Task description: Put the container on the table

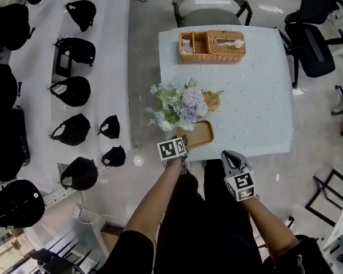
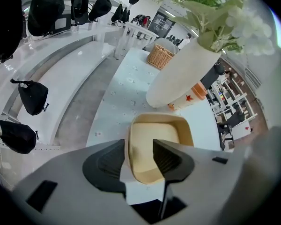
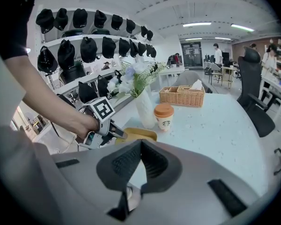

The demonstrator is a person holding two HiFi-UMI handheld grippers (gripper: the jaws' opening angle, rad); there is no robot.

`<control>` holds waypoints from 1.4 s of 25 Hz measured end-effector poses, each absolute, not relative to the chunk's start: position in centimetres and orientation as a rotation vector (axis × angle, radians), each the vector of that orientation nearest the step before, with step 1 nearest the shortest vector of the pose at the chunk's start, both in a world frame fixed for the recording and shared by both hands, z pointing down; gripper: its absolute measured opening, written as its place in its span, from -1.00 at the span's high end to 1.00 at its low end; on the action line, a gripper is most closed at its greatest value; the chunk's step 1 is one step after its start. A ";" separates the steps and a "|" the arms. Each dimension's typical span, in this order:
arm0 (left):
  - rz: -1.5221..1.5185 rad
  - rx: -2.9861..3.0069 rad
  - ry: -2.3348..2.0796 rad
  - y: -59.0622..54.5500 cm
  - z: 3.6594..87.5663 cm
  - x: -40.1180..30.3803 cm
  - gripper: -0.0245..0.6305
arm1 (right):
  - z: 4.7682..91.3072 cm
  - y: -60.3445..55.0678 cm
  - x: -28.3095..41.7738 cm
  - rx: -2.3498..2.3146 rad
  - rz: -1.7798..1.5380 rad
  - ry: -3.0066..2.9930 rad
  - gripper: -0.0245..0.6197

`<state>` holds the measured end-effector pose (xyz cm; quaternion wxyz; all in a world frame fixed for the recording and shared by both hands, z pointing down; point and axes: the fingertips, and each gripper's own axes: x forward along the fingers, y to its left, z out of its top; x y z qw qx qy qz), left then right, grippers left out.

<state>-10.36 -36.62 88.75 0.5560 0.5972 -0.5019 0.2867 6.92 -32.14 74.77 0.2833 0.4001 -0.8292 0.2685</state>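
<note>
The tan, shallow container (image 1: 197, 134) lies on the light table (image 1: 251, 96) at its near edge, beside the flower vase. My left gripper (image 1: 183, 148) is at the container's near left corner. In the left gripper view the jaws (image 2: 139, 144) stand apart astride the container's (image 2: 161, 142) near rim, with the pads off it. My right gripper (image 1: 226, 154) hangs off the table's near edge, to the right of the container, and its jaws (image 3: 140, 144) are shut on nothing. The right gripper view shows the container (image 3: 136, 134) in front of the left gripper (image 3: 118, 135).
A white vase of flowers (image 1: 183, 108) and an orange-lidded paper cup (image 1: 212, 101) stand just behind the container. A wicker basket (image 1: 212, 45) sits at the table's far edge. Chairs (image 1: 211, 7) (image 1: 314, 44) stand beyond and to the right. White shelves with black caps (image 1: 74, 90) run along the left.
</note>
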 end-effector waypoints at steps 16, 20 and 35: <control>0.559 1.543 -1.214 -35.0 81.0 -11.8 0.32 | 72.1 -28.6 6.8 1.145 0.731 -2.173 0.93; 0.537 1.573 -1.214 -34.0 79.1 -13.0 0.32 | 70.5 -28.1 6.4 1.186 0.761 -2.162 0.93; 0.328 1.819 -1.263 -31.5 65.1 -18.2 0.32 | 62.0 -28.9 3.1 1.305 0.733 -2.250 0.93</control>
